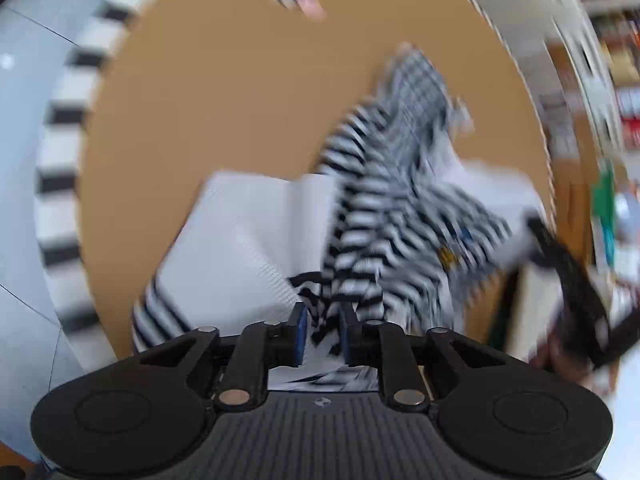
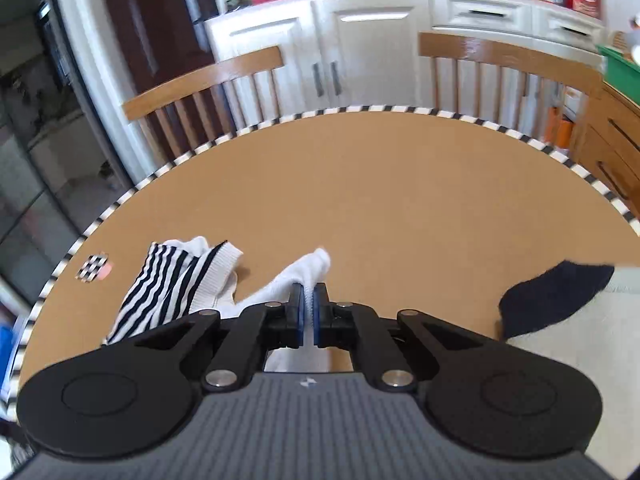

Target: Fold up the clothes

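Observation:
A black-and-white striped garment with white parts lies bunched on the round brown table; the left wrist view is motion-blurred. My left gripper is shut on a striped fold of it. In the right wrist view my right gripper is shut on a white edge of the garment, lifted slightly. A striped part with a white ribbed hem lies to the left of it on the table.
The table has a black-and-white striped rim and a small checkered marker. A dark and cream cloth lies at the right. Two wooden chairs and white cabinets stand beyond the table.

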Motion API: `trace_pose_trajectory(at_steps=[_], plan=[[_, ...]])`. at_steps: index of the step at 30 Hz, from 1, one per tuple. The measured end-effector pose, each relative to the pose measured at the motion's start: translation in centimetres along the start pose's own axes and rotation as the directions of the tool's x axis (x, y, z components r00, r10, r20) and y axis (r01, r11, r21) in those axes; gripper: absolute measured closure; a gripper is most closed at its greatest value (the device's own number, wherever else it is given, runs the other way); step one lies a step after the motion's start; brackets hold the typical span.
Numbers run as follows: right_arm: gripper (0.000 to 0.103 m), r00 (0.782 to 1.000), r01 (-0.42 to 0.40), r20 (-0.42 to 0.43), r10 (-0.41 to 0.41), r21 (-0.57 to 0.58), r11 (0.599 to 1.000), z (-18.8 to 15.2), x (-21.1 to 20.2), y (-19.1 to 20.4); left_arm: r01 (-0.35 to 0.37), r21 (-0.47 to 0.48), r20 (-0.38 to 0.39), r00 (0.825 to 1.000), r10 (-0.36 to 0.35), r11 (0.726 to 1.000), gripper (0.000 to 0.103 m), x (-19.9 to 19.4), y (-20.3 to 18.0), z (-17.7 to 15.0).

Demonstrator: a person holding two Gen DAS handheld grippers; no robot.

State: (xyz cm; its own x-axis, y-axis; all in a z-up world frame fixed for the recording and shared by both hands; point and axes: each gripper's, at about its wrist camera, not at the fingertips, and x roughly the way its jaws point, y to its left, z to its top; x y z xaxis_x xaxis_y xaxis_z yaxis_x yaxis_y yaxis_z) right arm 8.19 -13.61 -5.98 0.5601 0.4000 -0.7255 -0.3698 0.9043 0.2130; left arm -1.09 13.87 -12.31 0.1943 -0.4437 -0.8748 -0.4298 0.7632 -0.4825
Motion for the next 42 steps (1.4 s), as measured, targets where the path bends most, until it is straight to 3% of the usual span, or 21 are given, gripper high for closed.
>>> trace_pose_trajectory(at_steps=[2, 4, 6, 7, 9, 11, 13, 14, 15, 17, 21, 23, 27, 31, 32, 33, 34, 36, 37, 39, 42], plan=[[0.099, 0.996, -0.029, -0.087, 0.023, -0.062, 0.998, -1.2, -0.3, 0.3, -0.065, 0.094, 0.046, 0.997, 0.061, 0.993, 0.072, -1.4, -1.6, -0.1], [0.099, 0.985, -0.051, -0.171, 0.03, -0.12, 0.991, -2.8, -0.6, 0.6, -0.122, 0.227, 0.153, 0.984, 0.089, 0.966, 0.06, -3.6, -3.6, 0.8], [0.097, 0.974, -0.066, -0.226, 0.033, -0.139, 0.988, -4.6, -1.0, 0.5, -0.174, 0.375, 0.264, 0.962, 0.075, 0.911, 0.046, -5.7, -6.1, 2.2], [0.097, 0.967, -0.074, -0.253, 0.035, -0.147, 0.986, -5.6, -1.2, 0.5, -0.191, 0.468, 0.32, 0.947, 0.036, 0.863, 0.036, -6.2, -7.5, 3.3], [0.089, 0.961, -0.077, -0.272, 0.044, -0.111, 0.991, -6.3, -1.6, 0.0, -0.244, 0.641, 0.407, 0.912, -0.053, 0.728, 0.03, -5.9, -10.3, 5.4], [0.078, 0.963, -0.063, -0.264, 0.046, -0.057, 0.996, -6.5, -2.2, -0.8, -0.297, 0.783, 0.426, 0.896, -0.123, 0.547, 0.029, -3.9, -13.0, 7.2], [0.065, 0.973, -0.034, -0.23, 0.032, -0.007, 0.999, -6.1, -3.0, -1.4, -0.325, 0.876, 0.399, 0.904, -0.154, 0.357, 0.029, -1.2, -15.0, 9.1], [0.063, 0.98, -0.022, -0.197, 0.025, 0.014, 1.0, -5.8, -3.4, -1.8, -0.323, 0.902, 0.374, 0.916, -0.146, 0.287, 0.03, 0.2, -15.6, 10.1], [0.065, 0.987, -0.011, -0.16, 0.017, 0.035, 0.999, -5.4, -3.8, -2.2, -0.314, 0.92, 0.351, 0.927, -0.135, 0.237, 0.03, 1.6, -16.1, 11.2], [0.063, 0.995, 0.008, -0.099, 0.004, 0.125, 0.992, -4.7, -3.5, -3.5, -0.277, 0.944, 0.299, 0.948, -0.112, 0.179, 0.034, 4.4, -16.7, 13.4], [0.066, 0.999, 0.018, -0.053, -0.004, 0.266, 0.964, -3.9, -0.8, -5.6, -0.179, 0.971, 0.193, 0.978, -0.076, 0.161, 0.047, 9.1, -16.9, 16.3], [0.066, 0.997, 0.024, -0.071, -0.007, 0.246, 0.969, -3.7, 0.8, -5.4, -0.156, 0.981, 0.164, 0.984, -0.062, 0.117, 0.05, 10.5, -16.6, 16.7], [0.066, 0.992, 0.038, -0.123, -0.021, 0.135, 0.99, -3.6, 3.5, -3.6, -0.148, 0.989, 0.148, 0.989, -0.016, -0.004, 0.049, 12.8, -15.7, 17.0], [0.066, 0.989, 0.02, -0.149, -0.01, 0.064, 0.998, -3.4, 4.4, -2.1, -0.118, 0.992, 0.116, 0.993, -0.033, -0.054, 0.061, 12.6, -15.2, 16.2], [0.071, 0.988, 0.012, -0.155, -0.005, 0.049, 0.999, -3.4, 4.5, -1.7, -0.124, 0.99, 0.121, 0.992, -0.04, -0.064, 0.069, 12.6, -15.0, 15.9], [0.091, 0.987, 0.005, -0.161, 0.0, 0.033, 0.999, -3.5, 4.6, -1.2, -0.139, 0.987, 0.136, 0.99, -0.044, -0.075, 0.074, 12.6, -14.8, 15.6], [0.096, 0.986, 0.0, -0.168, 0.003, 0.016, 1.0, -3.5, 4.8, -0.8, -0.154, 0.984, 0.151, 0.987, -0.049, -0.086, 0.087, 12.6, -14.6, 15.3], [0.096, 0.987, 0.009, -0.162, -0.008, 0.009, 1.0, -3.6, 4.6, -0.4, -0.212, 0.972, 0.206, 0.977, -0.06, -0.106, 0.092, 12.3, -14.2, 13.8], [0.096, 0.988, 0.012, -0.154, -0.008, 0.024, 1.0, -3.7, 4.3, -0.6, -0.244, 0.964, 0.238, 0.969, -0.067, -0.102, 0.094, 12.6, -14.0, 13.0], [0.097, 0.99, 0.013, -0.138, -0.004, 0.066, 0.998, -3.7, 3.7, -1.1, -0.298, 0.952, 0.293, 0.953, -0.076, -0.062, 0.094, 12.3, -13.6, 12.1], [0.097, 0.997, 0.018, -0.081, -0.011, 0.089, 0.996, -3.7, 1.7, -1.8, -0.345, 0.934, 0.354, 0.927, -0.121, 0.088, 0.094, 9.1, -12.3, 11.7]])
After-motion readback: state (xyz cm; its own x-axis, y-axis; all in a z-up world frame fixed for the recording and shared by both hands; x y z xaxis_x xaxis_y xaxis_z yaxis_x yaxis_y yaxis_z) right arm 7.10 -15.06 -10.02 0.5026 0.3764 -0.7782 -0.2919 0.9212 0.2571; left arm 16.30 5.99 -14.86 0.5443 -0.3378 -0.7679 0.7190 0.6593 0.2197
